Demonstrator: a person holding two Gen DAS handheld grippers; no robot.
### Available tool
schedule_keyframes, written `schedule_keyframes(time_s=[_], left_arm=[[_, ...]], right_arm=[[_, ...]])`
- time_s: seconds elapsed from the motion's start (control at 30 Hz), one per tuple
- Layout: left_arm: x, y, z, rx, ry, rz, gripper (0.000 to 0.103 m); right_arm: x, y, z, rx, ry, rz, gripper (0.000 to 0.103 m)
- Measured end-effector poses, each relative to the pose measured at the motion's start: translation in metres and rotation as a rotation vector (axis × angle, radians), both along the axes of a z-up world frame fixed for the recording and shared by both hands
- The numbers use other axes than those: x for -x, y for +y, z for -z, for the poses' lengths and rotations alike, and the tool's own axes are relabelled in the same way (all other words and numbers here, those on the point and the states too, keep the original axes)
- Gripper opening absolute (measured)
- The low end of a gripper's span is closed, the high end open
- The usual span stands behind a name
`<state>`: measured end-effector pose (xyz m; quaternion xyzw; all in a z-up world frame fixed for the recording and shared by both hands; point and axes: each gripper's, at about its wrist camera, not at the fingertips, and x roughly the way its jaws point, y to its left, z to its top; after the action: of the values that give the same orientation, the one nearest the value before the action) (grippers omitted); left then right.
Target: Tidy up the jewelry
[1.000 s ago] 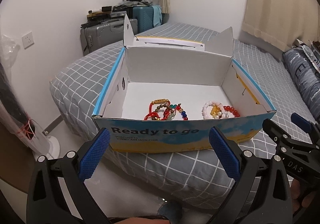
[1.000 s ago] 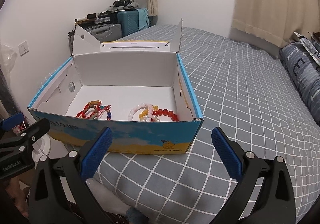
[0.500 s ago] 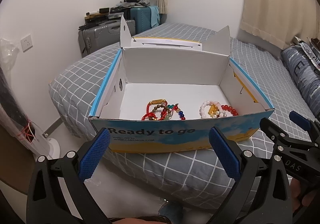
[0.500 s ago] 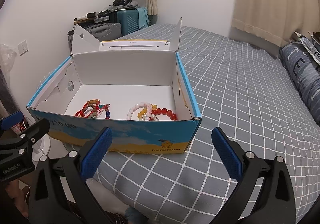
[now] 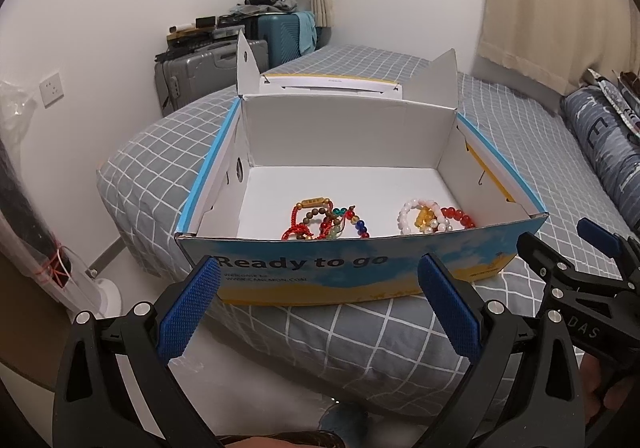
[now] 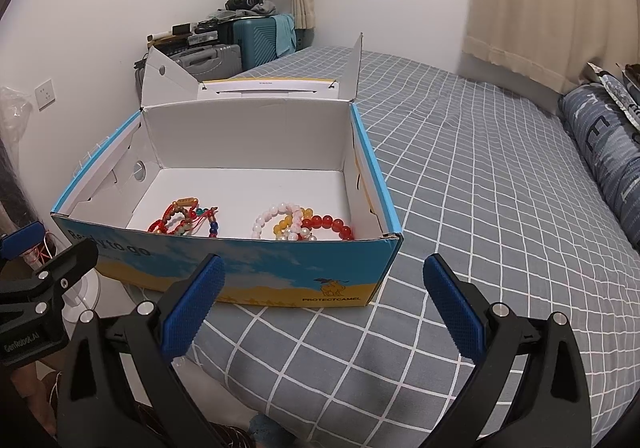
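Note:
An open blue-and-yellow cardboard box (image 5: 304,272) stands on the bed's corner, also in the right wrist view (image 6: 256,280). Inside lie two heaps of bead bracelets: a red, brown and blue tangle (image 5: 324,218) (image 6: 184,218) on the left, and white, yellow and red bracelets (image 5: 432,216) (image 6: 300,222) on the right. My left gripper (image 5: 318,306) is open and empty in front of the box. My right gripper (image 6: 320,306) is open and empty by the box's front right corner.
The bed has a grey checked cover (image 6: 480,188) with a blue pillow (image 6: 608,152) at the right. Suitcases (image 5: 208,68) stand against the far wall. A white fan base (image 5: 106,296) sits on the floor at left.
Both grippers have risen and tilted a little, so the box sits lower in view and more of its inside shows. Both stay open.

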<state>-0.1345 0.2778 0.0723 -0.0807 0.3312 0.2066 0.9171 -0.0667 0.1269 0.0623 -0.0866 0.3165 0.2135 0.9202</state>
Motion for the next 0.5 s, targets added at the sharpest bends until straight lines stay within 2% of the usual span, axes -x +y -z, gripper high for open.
schedule_keyframes(time_s=[0.5], left_arm=[[0.0007, 0.0002, -0.0002, 0.006, -0.002, 0.004, 0.097]], right_arm=[[-0.0009, 0.0005, 0.0010, 0.000, 0.000, 0.003, 0.095]])
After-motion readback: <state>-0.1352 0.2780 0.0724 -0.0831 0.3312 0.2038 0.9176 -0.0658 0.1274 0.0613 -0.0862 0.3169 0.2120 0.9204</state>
